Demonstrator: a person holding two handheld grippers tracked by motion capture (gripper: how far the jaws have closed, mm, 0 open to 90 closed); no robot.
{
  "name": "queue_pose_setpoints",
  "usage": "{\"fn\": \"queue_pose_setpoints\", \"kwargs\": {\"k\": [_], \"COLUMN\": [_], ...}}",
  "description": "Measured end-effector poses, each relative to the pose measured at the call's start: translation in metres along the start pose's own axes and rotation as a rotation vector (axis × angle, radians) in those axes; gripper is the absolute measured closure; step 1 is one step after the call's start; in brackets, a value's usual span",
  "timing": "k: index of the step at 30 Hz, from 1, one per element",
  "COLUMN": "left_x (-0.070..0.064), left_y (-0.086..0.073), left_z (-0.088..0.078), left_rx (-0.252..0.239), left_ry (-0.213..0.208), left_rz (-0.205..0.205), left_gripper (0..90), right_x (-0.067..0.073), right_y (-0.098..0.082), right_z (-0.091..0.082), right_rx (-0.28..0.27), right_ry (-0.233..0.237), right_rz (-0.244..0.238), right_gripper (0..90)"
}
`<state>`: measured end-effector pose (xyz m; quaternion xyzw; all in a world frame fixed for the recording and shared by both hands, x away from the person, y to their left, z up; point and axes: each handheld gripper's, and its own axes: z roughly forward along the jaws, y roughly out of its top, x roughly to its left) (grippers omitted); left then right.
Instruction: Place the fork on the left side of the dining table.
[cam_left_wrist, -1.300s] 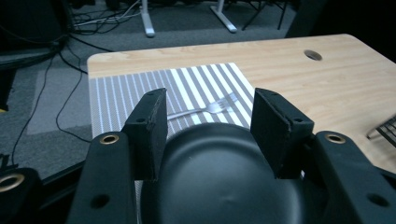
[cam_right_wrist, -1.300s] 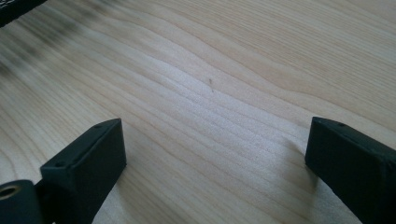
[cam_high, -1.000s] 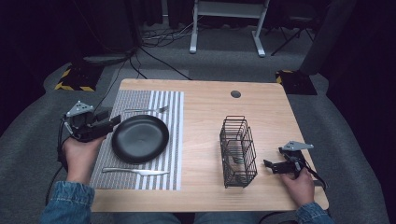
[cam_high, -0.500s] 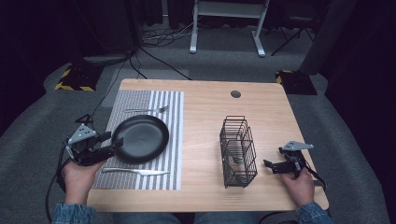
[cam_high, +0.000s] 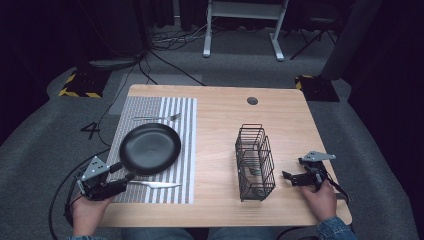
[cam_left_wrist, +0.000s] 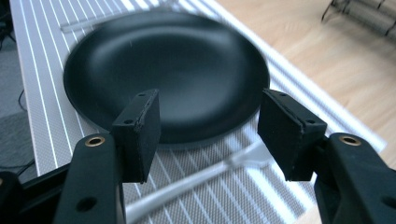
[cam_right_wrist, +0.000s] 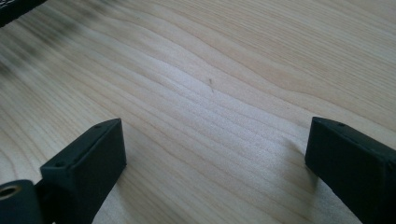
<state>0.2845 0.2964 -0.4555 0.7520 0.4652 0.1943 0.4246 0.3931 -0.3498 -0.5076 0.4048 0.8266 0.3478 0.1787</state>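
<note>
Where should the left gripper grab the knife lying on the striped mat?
Probably the knife's handle end nearest the left gripper, coming from above with the open jaws across its narrow width: it lies flat on the mat, just clear of the black plate.

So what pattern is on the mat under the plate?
Grey and white stripes on the mat, clearest in the high view.

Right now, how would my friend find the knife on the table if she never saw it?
Look at the striped placemat on the left half of the wooden table. Below the round black plate, along the mat's near edge, lies the silver knife. The fork lies on the far side of the plate and has prongs; the knife is smooth, beside the left tongs.
</note>
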Motion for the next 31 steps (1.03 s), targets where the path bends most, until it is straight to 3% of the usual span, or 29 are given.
{"fn": "queue_pose_setpoints", "kwargs": {"k": [3,10,22,28,31], "left_x": [-0.003,-0.003,-0.011,-0.015,-0.015], "left_y": [-0.013,-0.032,-0.051,-0.061,-0.064], "left_z": [0.003,0.009,0.022,0.023,0.023], "left_rx": [0.015,0.053,0.165,0.114,0.096], "left_ry": [-0.009,-0.022,-0.013,-0.009,-0.016], "left_rz": [0.014,-0.014,0.021,0.104,0.091], "left_gripper": [39.1,38.4,35.7,29.9,27.1], "right_x": [0.0,0.0,0.0,0.0,0.0], "right_y": [0.0,0.0,0.0,0.0,0.0], "right_z": [0.0,0.0,0.0,0.0,0.0], "right_rx": [0.0,0.0,0.0,0.0,-0.001], "right_ry": [0.0,0.0,0.0,0.0,0.0], "right_rz": [0.0,0.0,0.0,0.0,-0.001], "right_gripper": [5.1,5.1,5.1,5.1,5.1]}}
